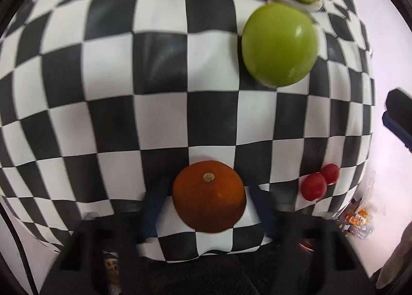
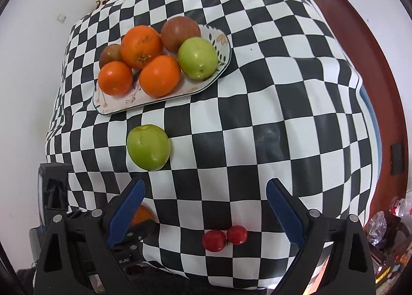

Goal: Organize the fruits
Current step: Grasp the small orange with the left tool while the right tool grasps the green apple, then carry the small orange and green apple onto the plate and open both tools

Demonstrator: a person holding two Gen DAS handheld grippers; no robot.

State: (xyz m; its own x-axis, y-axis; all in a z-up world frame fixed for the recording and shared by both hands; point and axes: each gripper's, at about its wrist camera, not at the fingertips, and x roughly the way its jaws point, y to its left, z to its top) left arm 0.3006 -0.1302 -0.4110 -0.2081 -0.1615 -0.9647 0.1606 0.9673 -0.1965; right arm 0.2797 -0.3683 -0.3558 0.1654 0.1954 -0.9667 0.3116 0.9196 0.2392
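A dark orange point(image 1: 208, 197) lies stem-up on the checkered cloth between the blue fingers of my left gripper point(image 1: 206, 192). The right finger point(image 1: 258, 207) touches it, while a thin strip of cloth shows beside the left finger point(image 1: 153, 210). The right wrist view shows that orange point(image 2: 144, 214) half hidden. My right gripper point(image 2: 206, 184) stands wide open above two cherry tomatoes point(image 2: 224, 237), holding nothing. A loose green apple point(image 2: 148, 147) sits near a flowered plate point(image 2: 116, 109) of oranges, brownish fruits and another green apple.
The checkered cloth point(image 2: 270, 89) drapes over the table's near edge point(image 2: 206, 277). Plastic bottles and clutter point(image 2: 396, 210) lie low at the right. A red-brown wooden surface point(image 2: 360, 25) curves along the right, and a white wall is at the left.
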